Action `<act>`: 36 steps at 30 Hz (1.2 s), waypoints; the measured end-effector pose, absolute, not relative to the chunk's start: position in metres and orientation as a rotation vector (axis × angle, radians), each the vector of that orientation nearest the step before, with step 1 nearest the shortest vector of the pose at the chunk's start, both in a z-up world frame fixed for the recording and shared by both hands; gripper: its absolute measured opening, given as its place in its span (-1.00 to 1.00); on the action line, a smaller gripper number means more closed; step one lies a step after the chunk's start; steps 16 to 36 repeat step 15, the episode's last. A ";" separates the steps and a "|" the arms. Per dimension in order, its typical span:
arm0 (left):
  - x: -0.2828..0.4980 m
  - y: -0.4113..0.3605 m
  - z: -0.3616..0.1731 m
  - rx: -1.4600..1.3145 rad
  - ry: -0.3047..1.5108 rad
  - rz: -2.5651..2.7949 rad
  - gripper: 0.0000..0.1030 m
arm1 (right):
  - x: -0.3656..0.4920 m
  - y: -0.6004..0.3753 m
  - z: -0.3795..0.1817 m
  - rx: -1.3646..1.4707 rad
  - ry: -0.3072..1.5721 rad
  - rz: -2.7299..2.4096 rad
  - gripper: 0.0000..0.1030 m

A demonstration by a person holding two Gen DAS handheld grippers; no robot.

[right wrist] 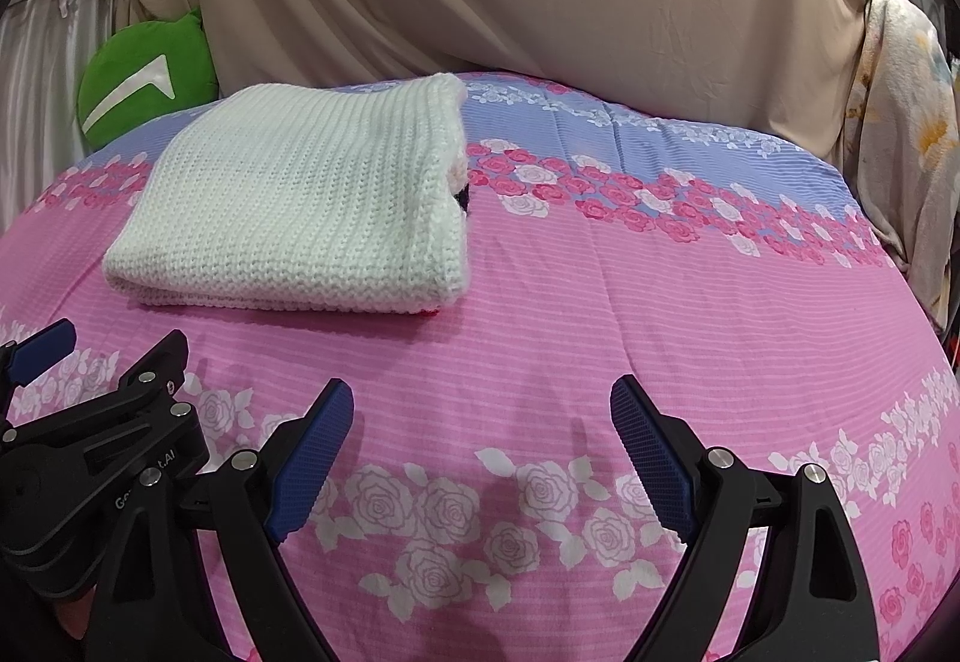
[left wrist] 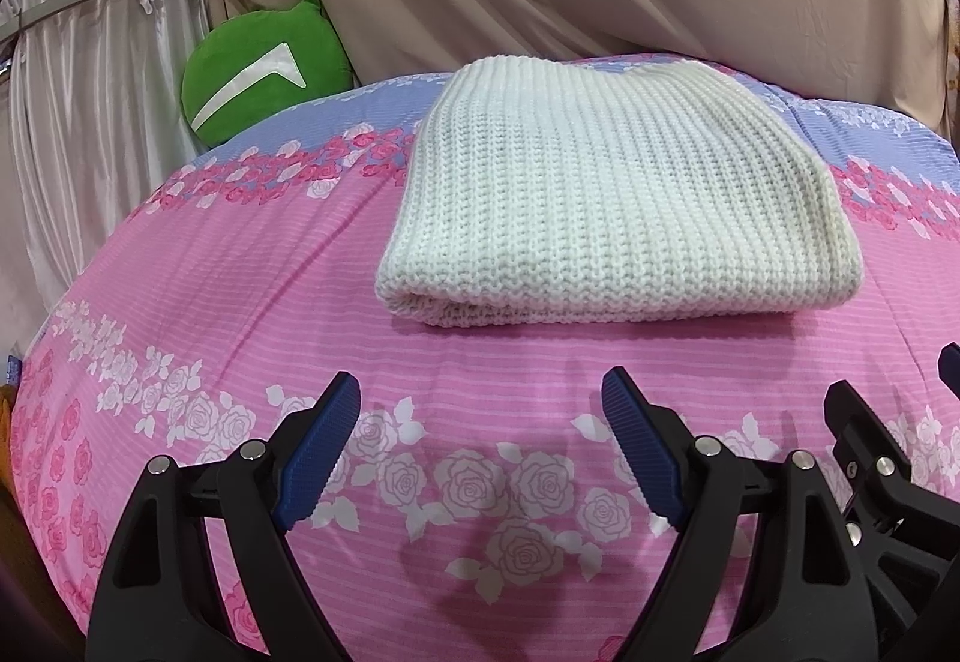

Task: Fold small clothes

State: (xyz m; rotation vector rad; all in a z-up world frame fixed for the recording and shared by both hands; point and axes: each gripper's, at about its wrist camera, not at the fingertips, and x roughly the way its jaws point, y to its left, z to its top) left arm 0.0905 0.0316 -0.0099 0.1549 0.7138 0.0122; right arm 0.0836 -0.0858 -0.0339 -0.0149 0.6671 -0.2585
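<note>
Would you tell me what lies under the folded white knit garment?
The white knit garment rests on the pink floral bedspread. Dark and red bits peek from its right edge; anything else beneath is covered.

— How many knitted garments are counted ahead of the fingers?
— One folded white sweater (left wrist: 612, 194) is seen, beyond the fingertips.
— And cushions?
— One green cushion (left wrist: 258, 68) is counted, far past the left fingers.
— Grippers?
— Two are counted: the left gripper (left wrist: 480, 434) and the right gripper (right wrist: 480, 440), each with two blue-padded fingers.
</note>
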 end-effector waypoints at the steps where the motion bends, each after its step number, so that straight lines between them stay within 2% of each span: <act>1: 0.090 0.031 -0.009 0.158 0.710 0.012 0.50 | 0.084 -0.085 -0.034 -0.016 0.667 -0.260 0.67; 6: 0.087 0.029 -0.008 0.159 0.708 0.014 0.48 | 0.083 -0.084 -0.034 -0.017 0.666 -0.263 0.67; 10: 0.086 0.026 -0.009 0.170 0.707 0.014 0.34 | 0.083 -0.082 -0.035 -0.025 0.668 -0.267 0.67; 36: 0.087 0.026 -0.009 0.165 0.710 0.014 0.34 | 0.083 -0.081 -0.034 -0.028 0.665 -0.270 0.67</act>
